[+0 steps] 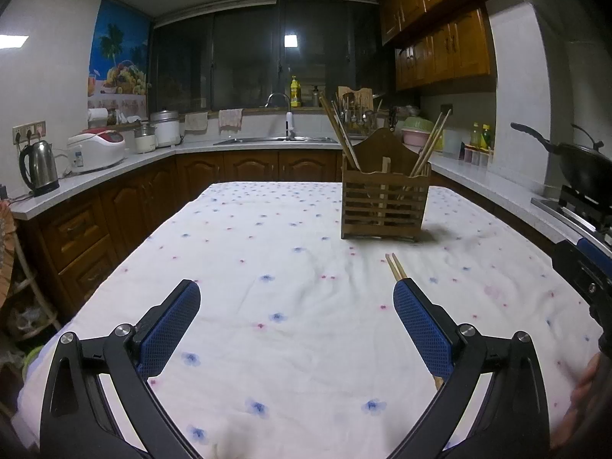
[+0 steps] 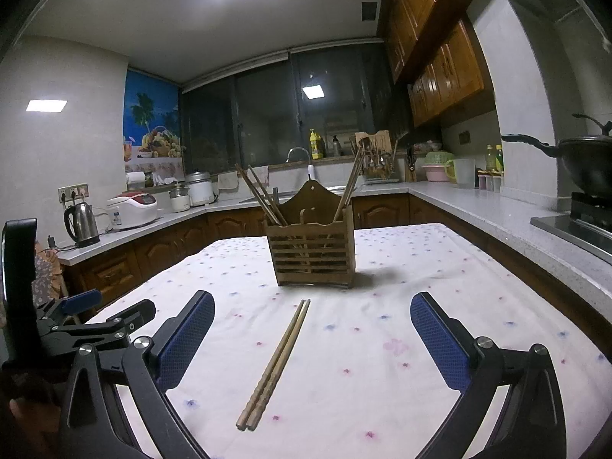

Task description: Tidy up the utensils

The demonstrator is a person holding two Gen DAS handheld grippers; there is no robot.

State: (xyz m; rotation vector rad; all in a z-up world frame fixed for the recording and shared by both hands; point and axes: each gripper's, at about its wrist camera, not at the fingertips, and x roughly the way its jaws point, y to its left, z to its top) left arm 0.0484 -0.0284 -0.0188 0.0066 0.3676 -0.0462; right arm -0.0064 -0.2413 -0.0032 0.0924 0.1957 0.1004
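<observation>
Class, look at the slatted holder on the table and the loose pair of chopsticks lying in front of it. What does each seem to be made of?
Slatted holder: apparently wood, stained brown with a dull finish; visible slats and a cut back panel.
Loose pair of chopsticks: probably wood or bamboo, pale tan and matte, with ridged thick ends.

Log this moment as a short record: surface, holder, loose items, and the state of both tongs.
surface: table under a white cloth with small blue and pink flowers
holder: brown slatted wooden utensil box, upright on the cloth, chopsticks leaning out of it
loose items: pair of wooden chopsticks lying side by side on the cloth, in front of the box
left tongs: open, empty
right tongs: open, empty, chopsticks lying between the blue pads
</observation>
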